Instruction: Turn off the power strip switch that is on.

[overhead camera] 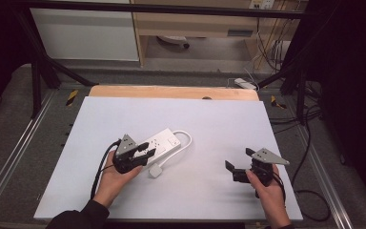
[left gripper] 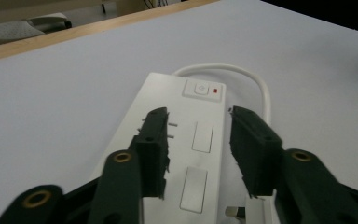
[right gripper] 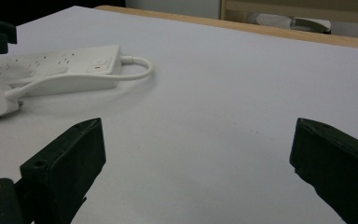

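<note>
Left gripper [overhead camera: 145,153] released just above white power strip [overhead camera: 164,144] near tabletop [overhead camera: 209,124] middle, plug [overhead camera: 156,171] lying unplugged beside strip, right gripper [overhead camera: 233,167] wide open well apart from strip; plugging apparently not yet done.

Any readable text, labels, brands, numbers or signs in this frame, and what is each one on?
No readable words, brands or numbers.
Power strip: a round power symbol on its switch, no lettering, with a red indicator beside it.
Grey label on the wooden shelf unit behind the table: too small and blurred to read.
</note>
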{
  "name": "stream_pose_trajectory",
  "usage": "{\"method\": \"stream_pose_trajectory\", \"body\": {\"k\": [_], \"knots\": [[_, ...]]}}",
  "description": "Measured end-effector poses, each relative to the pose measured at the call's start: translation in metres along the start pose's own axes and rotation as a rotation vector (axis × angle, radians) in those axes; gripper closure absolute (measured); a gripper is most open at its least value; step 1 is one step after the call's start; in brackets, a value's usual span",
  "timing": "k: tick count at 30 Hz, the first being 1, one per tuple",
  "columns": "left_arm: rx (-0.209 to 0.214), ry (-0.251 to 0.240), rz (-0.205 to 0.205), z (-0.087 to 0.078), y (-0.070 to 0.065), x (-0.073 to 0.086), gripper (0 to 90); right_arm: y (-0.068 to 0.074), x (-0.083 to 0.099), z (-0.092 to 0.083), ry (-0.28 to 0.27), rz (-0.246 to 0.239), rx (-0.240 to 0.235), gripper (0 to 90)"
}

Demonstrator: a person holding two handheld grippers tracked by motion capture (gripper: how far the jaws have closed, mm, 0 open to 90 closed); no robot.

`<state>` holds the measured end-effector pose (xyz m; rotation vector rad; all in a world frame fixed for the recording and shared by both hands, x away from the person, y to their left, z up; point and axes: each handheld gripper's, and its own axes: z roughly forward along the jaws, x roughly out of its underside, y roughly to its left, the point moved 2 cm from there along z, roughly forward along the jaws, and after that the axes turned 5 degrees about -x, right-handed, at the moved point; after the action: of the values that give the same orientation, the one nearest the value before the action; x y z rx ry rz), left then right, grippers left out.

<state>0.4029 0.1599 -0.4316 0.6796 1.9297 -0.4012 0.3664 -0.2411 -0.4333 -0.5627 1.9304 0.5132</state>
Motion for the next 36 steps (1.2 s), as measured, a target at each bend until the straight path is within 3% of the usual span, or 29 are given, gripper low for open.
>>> {"method": "stream_pose_trajectory", "body": {"k": [9, 16, 21, 36], "knots": [[-0.006, -0.023, -0.017, 0.0, -0.003, -0.006, 23.7, 0.0, 0.0, 0.0, -0.001, -0.002, 0.0, 3.7], [-0.001, -0.051, -0.046, -0.002, -0.005, -0.011, 9.7, 0.0, 0.0, 0.0, 0.0, 0.0, -0.001, 3.6], [-0.007, -0.074, -0.076, -0.004, -0.004, -0.014, 8.2, 0.0, 0.0, 0.0, 0.0, 0.0, -0.002, 3.6], [-0.049, -0.128, -0.118, -0.023, 0.011, -0.023, 7.2, 0.0, 0.0, 0.0, -0.002, 0.007, 0.0, 2.8]]}}
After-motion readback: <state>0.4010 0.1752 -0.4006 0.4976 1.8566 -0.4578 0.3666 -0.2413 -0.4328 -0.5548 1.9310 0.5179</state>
